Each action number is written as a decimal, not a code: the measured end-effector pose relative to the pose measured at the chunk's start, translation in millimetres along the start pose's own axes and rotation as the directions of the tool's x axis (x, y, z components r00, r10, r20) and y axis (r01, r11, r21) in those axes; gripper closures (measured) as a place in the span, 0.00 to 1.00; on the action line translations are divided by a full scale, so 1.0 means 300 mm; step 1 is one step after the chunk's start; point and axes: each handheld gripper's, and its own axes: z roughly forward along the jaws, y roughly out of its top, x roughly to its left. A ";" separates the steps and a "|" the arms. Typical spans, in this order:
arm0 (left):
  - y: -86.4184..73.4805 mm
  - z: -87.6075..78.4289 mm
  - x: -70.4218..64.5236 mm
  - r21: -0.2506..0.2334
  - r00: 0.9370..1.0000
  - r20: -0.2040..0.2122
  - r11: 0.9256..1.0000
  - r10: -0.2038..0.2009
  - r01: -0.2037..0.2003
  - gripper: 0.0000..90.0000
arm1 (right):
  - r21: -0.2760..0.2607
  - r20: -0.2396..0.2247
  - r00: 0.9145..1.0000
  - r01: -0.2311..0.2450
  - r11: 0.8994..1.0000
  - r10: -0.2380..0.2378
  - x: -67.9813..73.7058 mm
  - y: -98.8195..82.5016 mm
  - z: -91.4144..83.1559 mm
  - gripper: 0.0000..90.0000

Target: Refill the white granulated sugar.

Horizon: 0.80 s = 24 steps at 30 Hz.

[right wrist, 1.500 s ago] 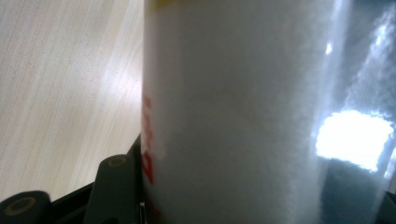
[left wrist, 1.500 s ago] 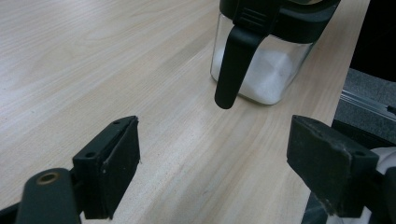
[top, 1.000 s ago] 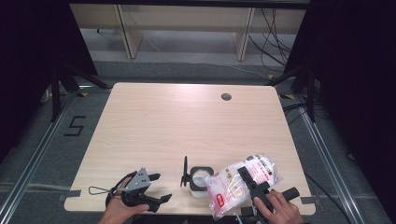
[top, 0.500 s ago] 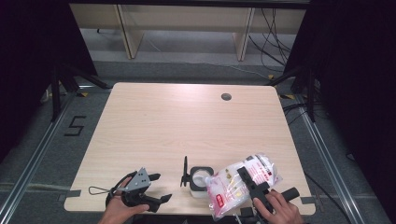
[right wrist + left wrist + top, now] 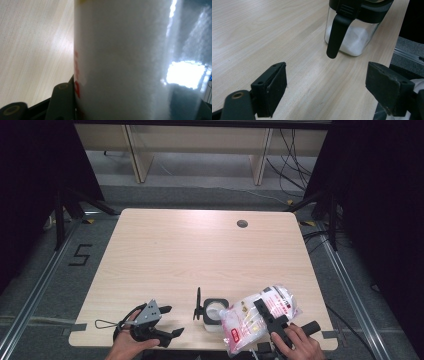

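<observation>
A clear square jar (image 5: pixel 215 311) (image 5: pixel 352 37) with white granules stands near the table's front edge, its black lid (image 5: pixel 198 304) flipped open to the left. My left gripper (image 5: pixel 172 321) (image 5: pixel 329 92) rests low at the front left, jaws open and empty, pointing at the jar. My right gripper (image 5: pixel 261 309) (image 5: pixel 132 107) is shut on a plastic bag of white powder (image 5: pixel 252 320) (image 5: pixel 120 60) with a red label. The bag lies tilted just right of the jar, one corner touching or overlapping the jar's right side.
The light wooden table (image 5: pixel 200 255) has a round cable hole (image 5: pixel 242 223) at the back right. The jar and bag sit close to the front edge. Beyond the far edge are shelf legs and cables on the floor.
</observation>
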 end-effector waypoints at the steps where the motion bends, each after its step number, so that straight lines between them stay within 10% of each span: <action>1: 0.000 0.000 0.000 0.000 1.000 0.000 1.000 -0.001 0.001 0.19 | -0.002 -0.002 1.000 0.007 1.000 -0.007 -0.001 -0.001 0.001 0.52; 24: 0.001 -0.001 0.001 0.000 1.000 -0.001 1.000 0.005 -0.005 0.19 | -0.007 0.009 1.000 0.006 1.000 -0.006 -0.005 -0.003 0.000 0.53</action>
